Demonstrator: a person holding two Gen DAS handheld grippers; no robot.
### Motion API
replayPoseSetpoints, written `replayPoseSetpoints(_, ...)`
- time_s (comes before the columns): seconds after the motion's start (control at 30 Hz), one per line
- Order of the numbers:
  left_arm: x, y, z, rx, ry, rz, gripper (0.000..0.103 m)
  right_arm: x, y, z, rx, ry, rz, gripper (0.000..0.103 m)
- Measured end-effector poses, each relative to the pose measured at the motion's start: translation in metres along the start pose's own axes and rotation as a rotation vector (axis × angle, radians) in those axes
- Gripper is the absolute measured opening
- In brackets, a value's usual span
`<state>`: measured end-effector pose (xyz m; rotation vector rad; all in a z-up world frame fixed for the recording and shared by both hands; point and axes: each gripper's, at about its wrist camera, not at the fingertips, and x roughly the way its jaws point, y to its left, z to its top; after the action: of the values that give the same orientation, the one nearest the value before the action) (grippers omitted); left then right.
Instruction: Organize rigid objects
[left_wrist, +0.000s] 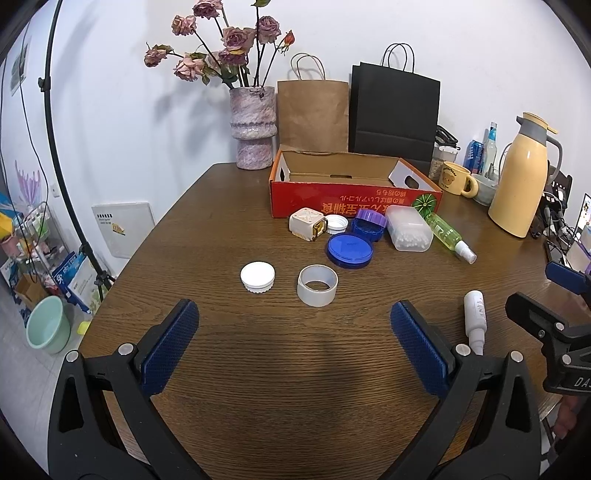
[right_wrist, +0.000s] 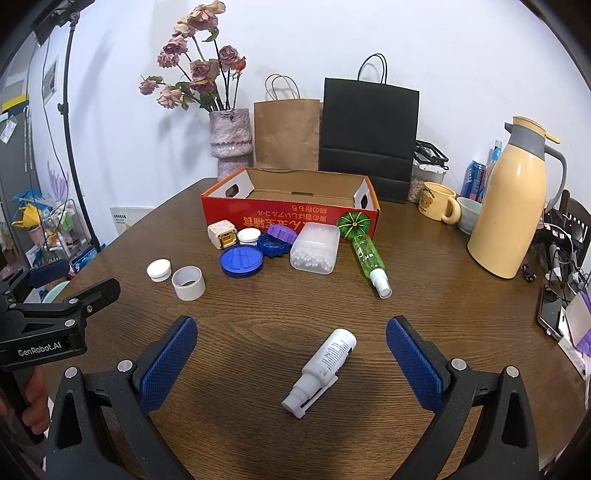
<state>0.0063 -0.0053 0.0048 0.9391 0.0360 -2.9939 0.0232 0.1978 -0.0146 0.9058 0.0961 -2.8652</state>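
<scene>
An open red cardboard box (left_wrist: 354, 195) (right_wrist: 288, 218) stands at the back of the wooden table. In front of it lie a cream cube (left_wrist: 307, 224), a small white cap (left_wrist: 337, 223), a purple lid (left_wrist: 370, 217), a blue round lid (left_wrist: 349, 250), a clear case of cotton swabs (left_wrist: 408, 228) and a green spray bottle (left_wrist: 448, 236). Nearer are a white jar lid (left_wrist: 258, 277) and a white tape roll (left_wrist: 317, 285). A white spray bottle (right_wrist: 324, 369) lies between my right gripper's (right_wrist: 291, 363) open fingers, untouched. My left gripper (left_wrist: 295, 345) is open over bare table.
A vase of dried roses (left_wrist: 253, 125), a brown paper bag (left_wrist: 313, 114) and a black paper bag (left_wrist: 395, 110) stand behind the box. At right are a yellow thermos (right_wrist: 511, 206), a bear mug (right_wrist: 437, 202), a bowl and cables. A light stand (left_wrist: 62, 147) rises at left.
</scene>
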Motion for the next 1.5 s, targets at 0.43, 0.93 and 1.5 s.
replayPoseSetpoints(0.43, -0.0006, -0.0008, 0.0000, 0.000, -0.001, 0.000, 0.103, -0.0022, 0.0021, 0.0017, -0.004, -0.004, -0.001, 0.103)
replayPoseSetpoints(0.93, -0.0029, -0.0011, 0.0003, 0.004, -0.005, -0.001, 0.103, -0.0022, 0.0032, 0.0004, -0.005, -0.005, -0.001, 0.103)
replayPoseSetpoints(1.5, -0.0009, -0.0029, -0.0033, 0.004, 0.001, -0.005, 0.103, -0.0027, 0.0035, -0.0019, -0.007, -0.003, -0.002, 0.103)
